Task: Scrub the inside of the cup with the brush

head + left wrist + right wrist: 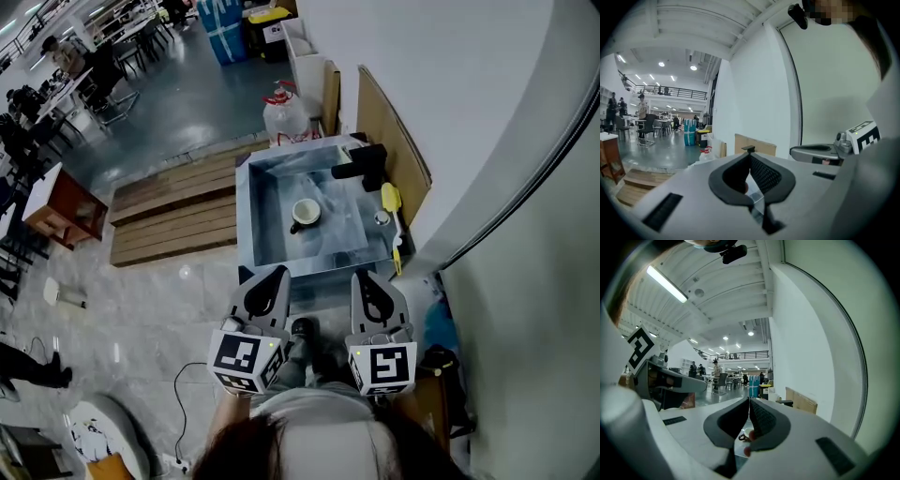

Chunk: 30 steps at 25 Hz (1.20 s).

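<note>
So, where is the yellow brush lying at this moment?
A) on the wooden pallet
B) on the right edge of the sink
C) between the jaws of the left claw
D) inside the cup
B: the yellow brush lies along the right edge of the sink, apart from the cup standing in the basin.

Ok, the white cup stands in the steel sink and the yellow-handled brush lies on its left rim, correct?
No: the head view shows the yellow-handled brush on the right rim of the steel sink; the white cup does stand inside.
</note>
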Motion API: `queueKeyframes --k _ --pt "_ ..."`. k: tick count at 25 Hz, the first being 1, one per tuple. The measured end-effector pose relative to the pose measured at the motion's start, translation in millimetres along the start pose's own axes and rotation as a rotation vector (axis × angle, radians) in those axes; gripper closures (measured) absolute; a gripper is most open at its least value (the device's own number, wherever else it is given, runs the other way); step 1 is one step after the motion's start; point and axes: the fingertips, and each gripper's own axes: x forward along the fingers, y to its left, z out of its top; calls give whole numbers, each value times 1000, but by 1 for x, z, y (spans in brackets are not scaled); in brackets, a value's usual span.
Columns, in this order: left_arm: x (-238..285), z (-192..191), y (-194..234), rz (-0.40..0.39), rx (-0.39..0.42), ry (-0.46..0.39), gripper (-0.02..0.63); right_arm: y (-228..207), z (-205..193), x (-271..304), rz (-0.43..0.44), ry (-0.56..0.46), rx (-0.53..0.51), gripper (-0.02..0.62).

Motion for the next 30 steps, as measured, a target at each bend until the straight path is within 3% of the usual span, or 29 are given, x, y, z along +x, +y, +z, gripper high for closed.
queueKeyframes --k 14,30 --pt "54 -8 37 -24 -34 22 595 -21 -19 46 -36 58 -16 569" --pt "112 -28 72 -68 -54 92 595 -59 -57 85 -113 189 -3 568"
